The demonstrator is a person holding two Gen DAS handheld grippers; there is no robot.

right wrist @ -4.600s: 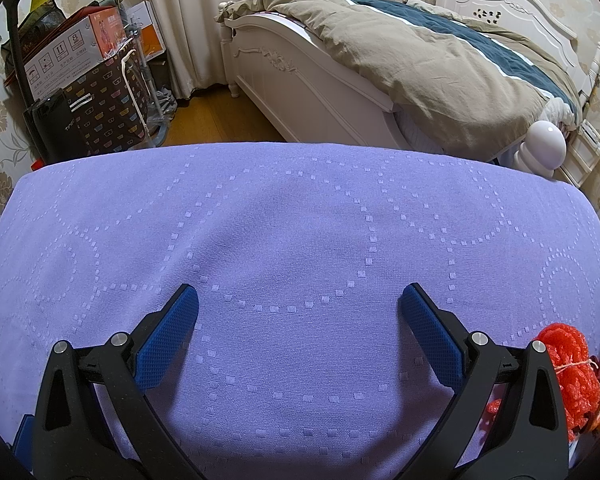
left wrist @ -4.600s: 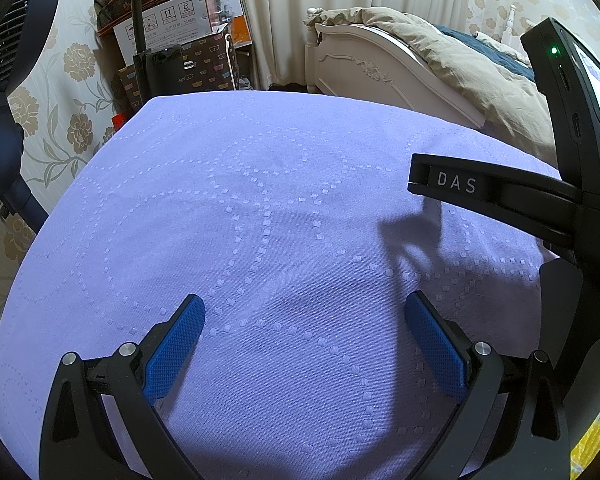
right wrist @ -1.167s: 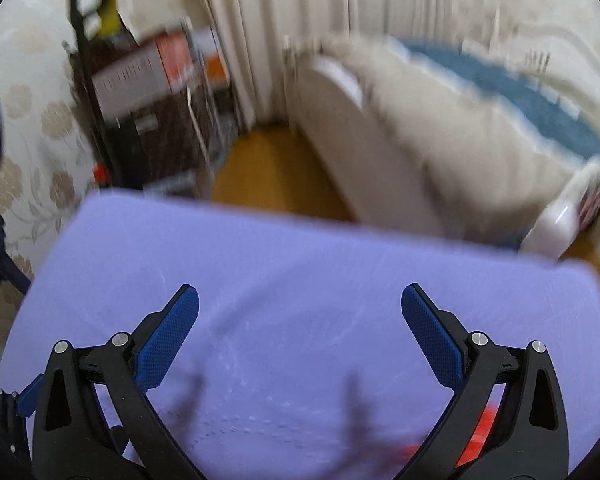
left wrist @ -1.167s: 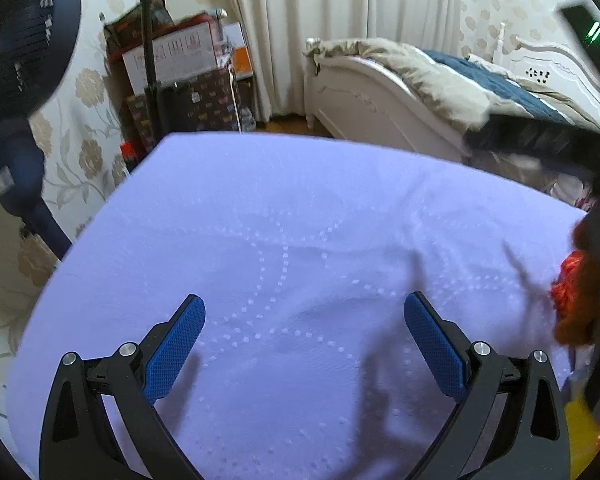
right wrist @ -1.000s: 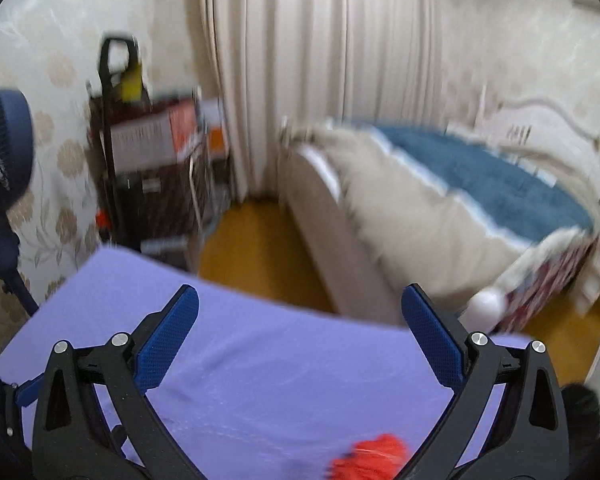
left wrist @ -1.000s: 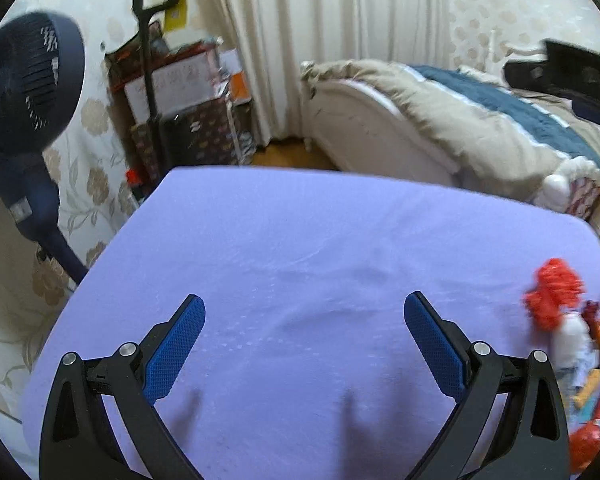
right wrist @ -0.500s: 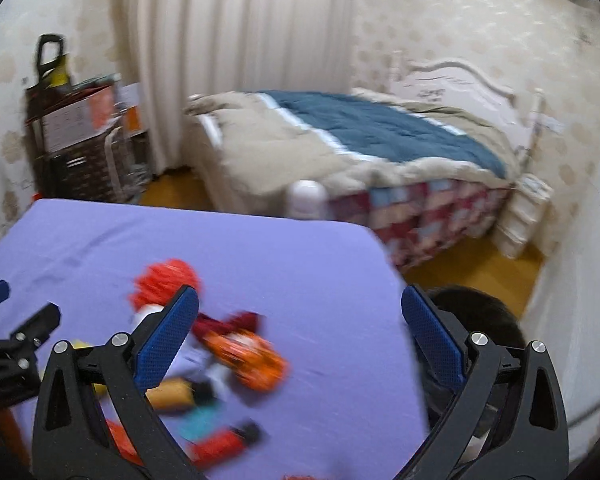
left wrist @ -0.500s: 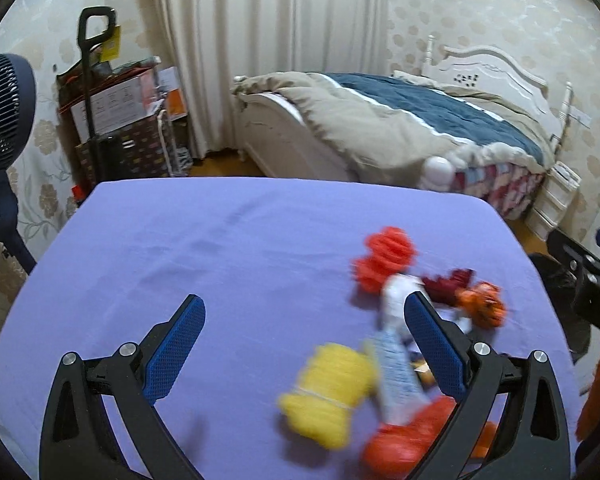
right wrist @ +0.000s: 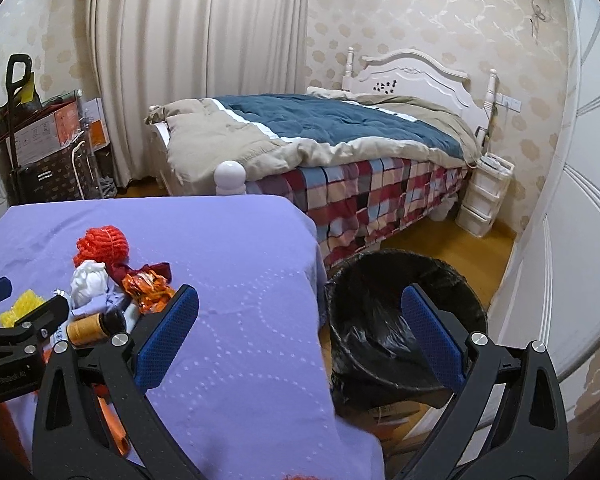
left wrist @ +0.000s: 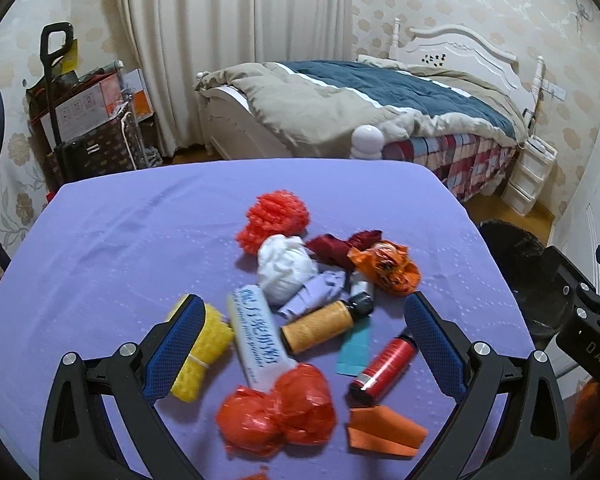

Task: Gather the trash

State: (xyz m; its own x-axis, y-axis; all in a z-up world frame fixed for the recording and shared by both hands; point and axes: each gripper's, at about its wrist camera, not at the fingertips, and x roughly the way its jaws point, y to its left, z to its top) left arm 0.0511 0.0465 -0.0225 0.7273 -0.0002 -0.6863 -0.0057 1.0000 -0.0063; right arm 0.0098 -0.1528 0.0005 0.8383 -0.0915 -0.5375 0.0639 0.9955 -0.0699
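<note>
Two views: each wrist camera looks out along its own blue-padded tongs.
Left tongs: the left gripper point(left wrist: 304, 332) hangs spread wide above the litter, gripping nothing.
Right tongs: the right gripper point(right wrist: 300, 328) is also spread wide and empty, above the table's right edge.
Table: a table covered in lavender cloth with a dotted ring pattern point(left wrist: 112, 240).
Trash, left view: a loose pile in the middle; a fuzzy red-orange mesh ball point(left wrist: 274, 216), a white crumpled tissue wad point(left wrist: 285, 266), a crinkled orange wrapper point(left wrist: 384, 266), a dark red crumpled scrap point(left wrist: 334, 247), an amber bottle with a black cap point(left wrist: 324, 326) lying flat, a white tube with blue lettering point(left wrist: 260, 340), a yellow foam net sleeve point(left wrist: 204, 350) partly behind the left pad, a small red canister point(left wrist: 384, 366), a shiny red plastic bag point(left wrist: 276, 410), a folded orange paper point(left wrist: 384, 432).
Trash, right view: only the pile's far half shows, at lower left.
Bin: a round bin lined with a black plastic bag point(right wrist: 404, 328) on the floor just beside the table; the right view looks into it, the left shows only its edge.
Background: a white-framed bed with a blue and tan quilt point(right wrist: 320, 132).
</note>
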